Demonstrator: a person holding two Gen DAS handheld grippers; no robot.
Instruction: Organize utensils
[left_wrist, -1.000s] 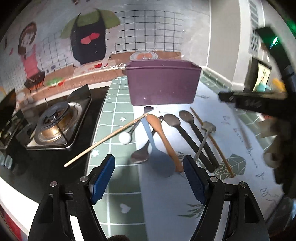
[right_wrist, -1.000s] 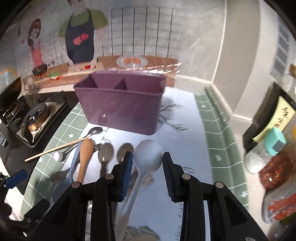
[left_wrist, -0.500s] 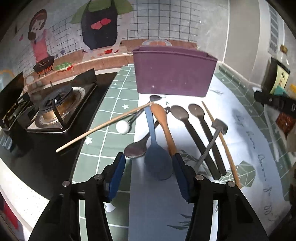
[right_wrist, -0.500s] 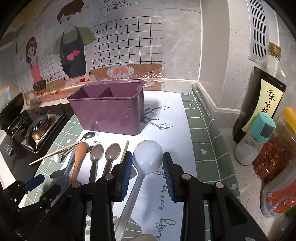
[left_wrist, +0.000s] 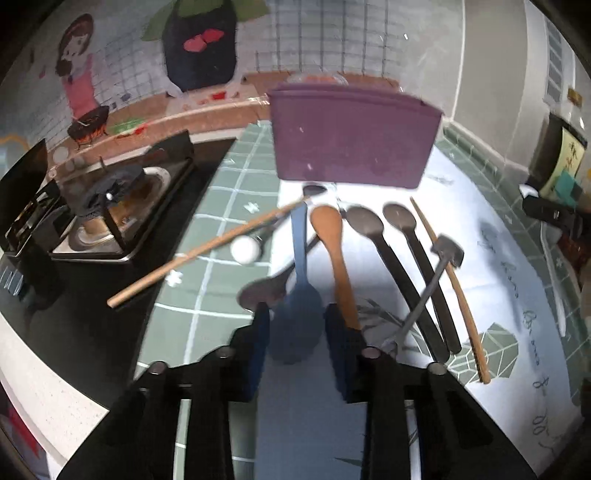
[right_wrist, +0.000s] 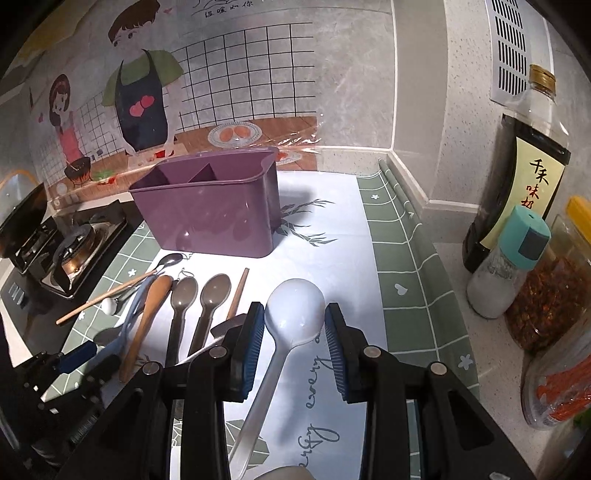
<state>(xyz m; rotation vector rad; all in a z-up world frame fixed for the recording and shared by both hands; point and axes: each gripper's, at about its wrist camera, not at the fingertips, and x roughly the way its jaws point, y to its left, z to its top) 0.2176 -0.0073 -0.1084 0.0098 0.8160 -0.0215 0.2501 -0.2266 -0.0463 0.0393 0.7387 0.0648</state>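
white spoon (right_wrist: 293, 314) between pads of open right hand-held gripper (right_wrist: 294, 325), handle trailing back

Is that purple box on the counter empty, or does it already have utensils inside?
Empty as far as shows: the right wrist view looks into the purple box, both compartments bare, nothing sticking above its rim. The very bottom is hidden.

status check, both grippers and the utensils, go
Left gripper open around blue spatula blade. Right gripper open, white ladle between pads. Purple caddy empty. Wooden spoon crowds the spatula.
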